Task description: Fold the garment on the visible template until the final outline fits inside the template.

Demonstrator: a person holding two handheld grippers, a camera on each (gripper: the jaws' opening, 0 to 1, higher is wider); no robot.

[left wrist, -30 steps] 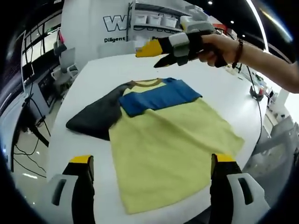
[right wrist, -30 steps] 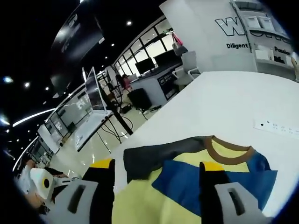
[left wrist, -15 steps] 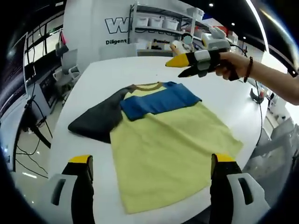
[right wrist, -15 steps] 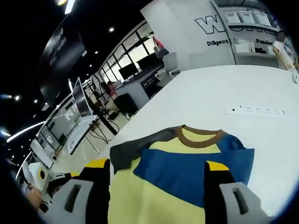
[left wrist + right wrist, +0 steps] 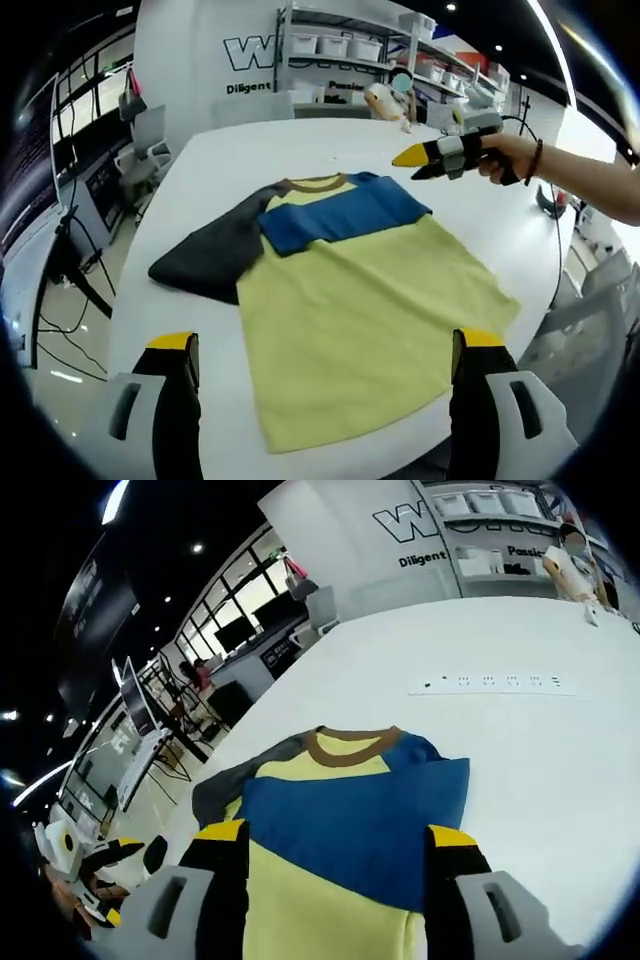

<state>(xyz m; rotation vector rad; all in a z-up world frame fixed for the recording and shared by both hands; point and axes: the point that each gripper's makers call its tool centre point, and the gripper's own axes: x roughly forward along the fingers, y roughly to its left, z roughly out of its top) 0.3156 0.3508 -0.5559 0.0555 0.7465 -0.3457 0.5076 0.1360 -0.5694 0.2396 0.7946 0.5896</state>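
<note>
Shirt flat on the white table, both my grippers clear of it.

The garment, yellow with a blue sleeve folded over the chest and a dark sleeve spread left, lies mid-table; nothing covers it. A white power strip sits beyond the collar. My left gripper hangs near, jaws wide apart and empty; the right gripper too. Far wall lettering reads "Diligent".

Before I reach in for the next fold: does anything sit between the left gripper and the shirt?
Nothing visible does. Bare white table lies between the left gripper and the shirt; the right gripper hovers beyond the shirt's far side.
</note>
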